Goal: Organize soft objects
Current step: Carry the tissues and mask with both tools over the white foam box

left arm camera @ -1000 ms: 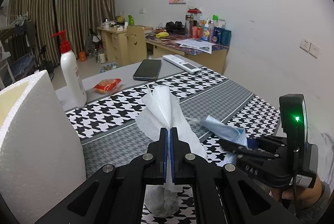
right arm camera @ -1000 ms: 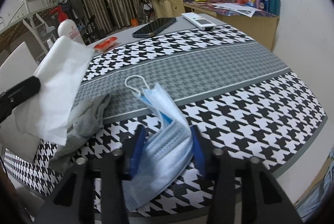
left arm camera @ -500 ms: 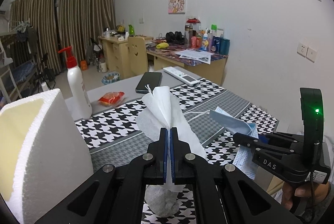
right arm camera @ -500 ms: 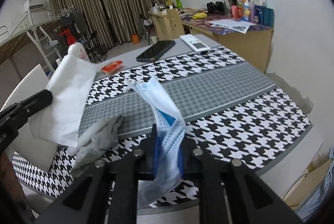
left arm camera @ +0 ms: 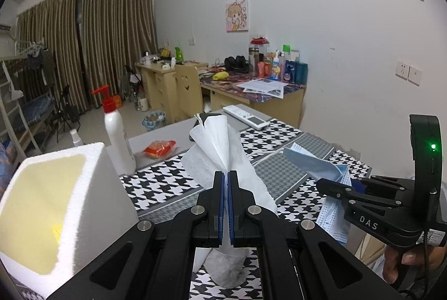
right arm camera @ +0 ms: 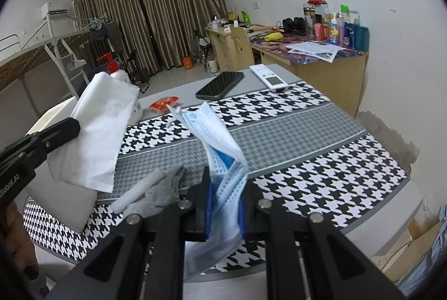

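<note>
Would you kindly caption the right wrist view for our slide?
Right tongs pinch a blue face mask above the houndstooth table; left tongs hold a white tissue.

Right claw (right arm camera: pixel 225 198) pinches a blue face mask (right arm camera: pixel 220 157) above the houndstooth table (right arm camera: pixel 321 160)

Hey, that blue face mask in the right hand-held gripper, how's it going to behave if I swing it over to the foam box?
Probably floppy: the face mask bends over and droops below the right hand-held gripper. It looks light, so it may flutter. Its ear loop dangles free and might catch the foam box rim.
</note>
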A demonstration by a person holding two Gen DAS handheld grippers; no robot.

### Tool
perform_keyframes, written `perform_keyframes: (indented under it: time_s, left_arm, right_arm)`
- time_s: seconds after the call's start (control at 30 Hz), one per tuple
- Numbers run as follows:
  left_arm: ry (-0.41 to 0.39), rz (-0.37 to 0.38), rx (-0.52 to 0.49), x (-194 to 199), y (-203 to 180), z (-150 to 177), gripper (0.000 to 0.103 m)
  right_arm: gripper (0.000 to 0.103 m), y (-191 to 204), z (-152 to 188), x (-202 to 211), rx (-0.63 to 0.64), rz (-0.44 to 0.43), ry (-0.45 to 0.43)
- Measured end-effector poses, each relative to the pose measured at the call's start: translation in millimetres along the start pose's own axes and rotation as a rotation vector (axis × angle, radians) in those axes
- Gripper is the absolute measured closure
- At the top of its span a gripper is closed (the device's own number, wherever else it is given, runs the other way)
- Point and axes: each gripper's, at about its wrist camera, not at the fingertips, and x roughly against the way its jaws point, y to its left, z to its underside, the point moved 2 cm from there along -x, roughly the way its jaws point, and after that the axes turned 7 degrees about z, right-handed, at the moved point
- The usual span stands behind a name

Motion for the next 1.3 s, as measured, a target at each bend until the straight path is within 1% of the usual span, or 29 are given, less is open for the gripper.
perform_keyframes:
  time_s: [0.2,0.73,1.1,1.3]
  left_arm:
    - [-0.035,-0.020,0.003,14,7,-7,0.100]
    - [-0.128,-0.068,-0.008,53,29,-28,0.100]
    - [-0.182,-0.163,0.000,82,53,-36,0.100]
    - [-0.198,-0.199,0.019,89,67,-39,0.100]
  right_arm:
    - [0.085,11,-9,13,0.019,-0.004,-0.035]
    - [0.085,45,-31,38,0.064,-0.055,-0.118]
    - [0.085,84,-51,56,0.110,-0.149,-0.199]
    - [0.085,101,-62,56,0.137,-0.203,-0.212]
